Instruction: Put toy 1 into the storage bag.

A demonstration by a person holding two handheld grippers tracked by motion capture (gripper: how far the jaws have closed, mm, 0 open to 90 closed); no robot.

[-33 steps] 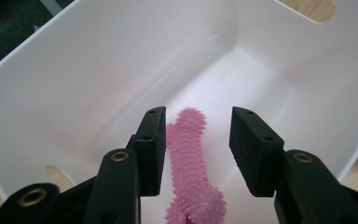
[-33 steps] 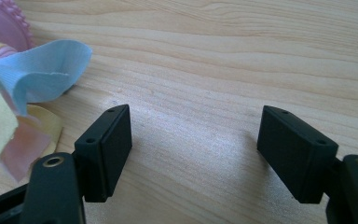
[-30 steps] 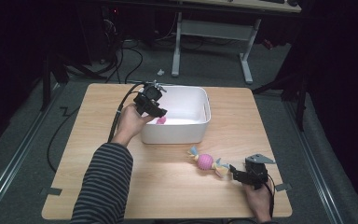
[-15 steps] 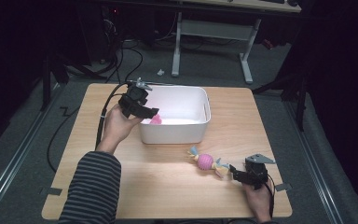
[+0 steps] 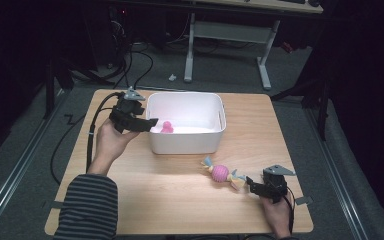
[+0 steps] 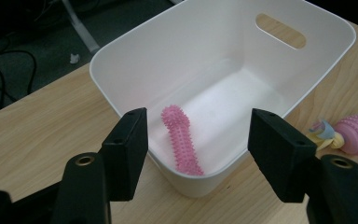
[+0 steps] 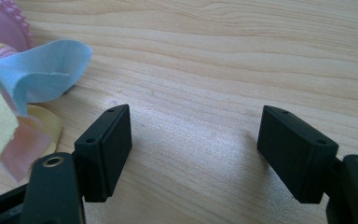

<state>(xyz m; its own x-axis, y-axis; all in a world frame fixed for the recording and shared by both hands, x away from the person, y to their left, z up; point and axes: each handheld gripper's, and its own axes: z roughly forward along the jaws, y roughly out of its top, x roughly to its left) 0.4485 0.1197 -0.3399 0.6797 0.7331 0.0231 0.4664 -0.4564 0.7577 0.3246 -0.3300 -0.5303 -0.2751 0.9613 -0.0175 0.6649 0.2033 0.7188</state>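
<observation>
Pink spiky toy (image 6: 182, 140) in white bin (image 6: 121, 60) — left claw (image 6: 196, 140) just opened, empty

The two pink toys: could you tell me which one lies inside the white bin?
The spiky pink stick lies inside the white bin. The pink ball with cloth strips lies on the table, beside the right gripper.

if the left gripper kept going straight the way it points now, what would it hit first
Probably the white bin: the left gripper, jaws open and empty, points over its near rim and down inside, where the pink spiky toy lies between the jaws' line. Rim or toy first is hard to tell; depth is unclear.
</observation>
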